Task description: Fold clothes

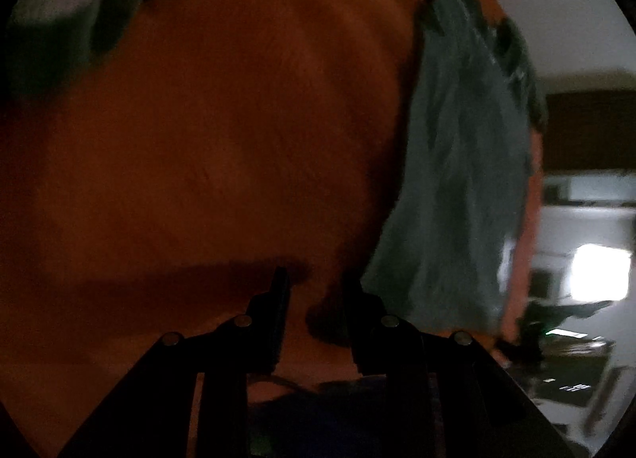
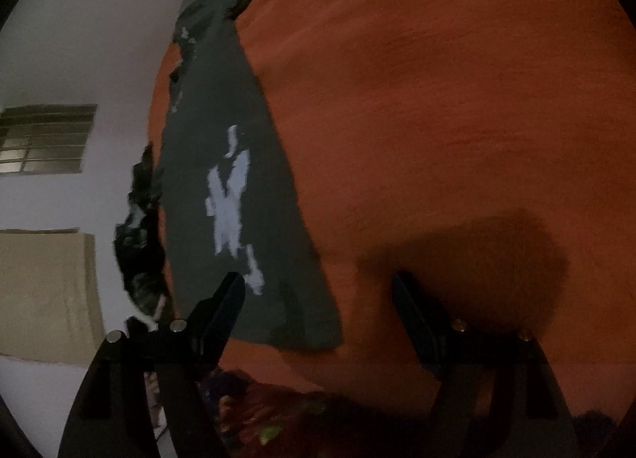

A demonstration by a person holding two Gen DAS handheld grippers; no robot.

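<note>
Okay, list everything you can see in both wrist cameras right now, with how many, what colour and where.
orange cloth surface: one, orange, fills most of both views under the grippers.
dark green garment: one, dark green with a pale print, lying flat on the orange cloth surface, ahead of the right gripper's left finger; in the left wrist view it lies at the right.
black item: one, black, too blurred to name, at the cloth's edge beside the garment.
window: one, barred, on the pale wall, far left.
bright screen or light: one, white, background right.
left gripper: black, open, empty.
right gripper: black, open wide, empty.
</note>
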